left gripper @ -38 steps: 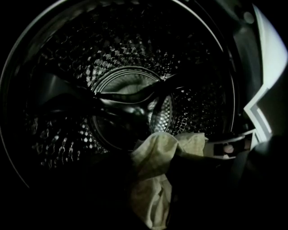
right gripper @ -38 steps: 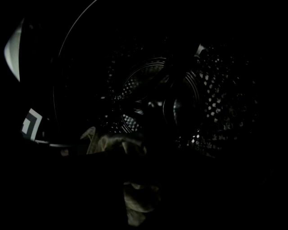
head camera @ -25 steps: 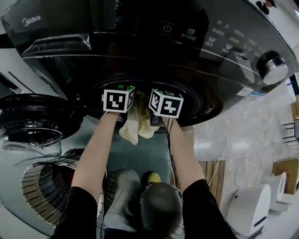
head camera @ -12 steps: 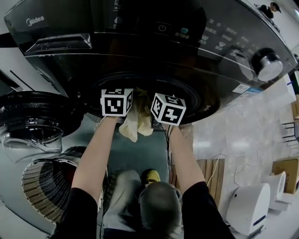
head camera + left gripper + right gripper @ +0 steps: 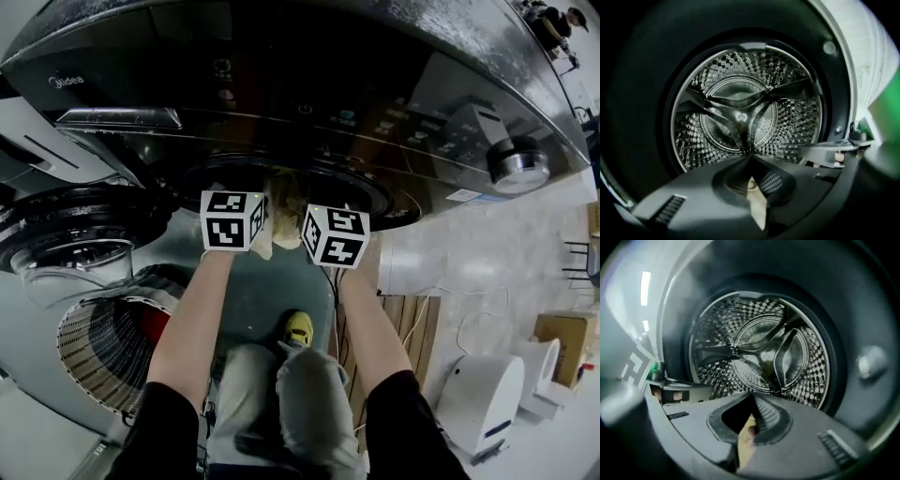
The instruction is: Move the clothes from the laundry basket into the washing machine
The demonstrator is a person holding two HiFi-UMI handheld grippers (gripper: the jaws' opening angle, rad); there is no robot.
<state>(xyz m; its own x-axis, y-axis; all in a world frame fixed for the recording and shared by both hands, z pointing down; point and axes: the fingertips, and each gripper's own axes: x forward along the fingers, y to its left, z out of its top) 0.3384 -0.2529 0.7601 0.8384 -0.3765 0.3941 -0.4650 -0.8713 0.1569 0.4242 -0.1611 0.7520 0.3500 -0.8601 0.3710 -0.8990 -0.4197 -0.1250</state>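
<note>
Loading: left gripper [image 5: 751, 159] and right gripper [image 5: 751, 399], fingers just closed, pinch a cloth [image 5: 757, 206] before the drum [image 5: 740, 112] (empty-looking); next push it inside, then release.

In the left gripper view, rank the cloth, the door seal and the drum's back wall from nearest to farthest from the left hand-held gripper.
1. The cloth, pinched in the just-closed jaws of the left hand-held gripper, bottom centre.
2. The door seal, the dark ring around the opening.
3. The drum's back wall, centre, deepest.
</note>
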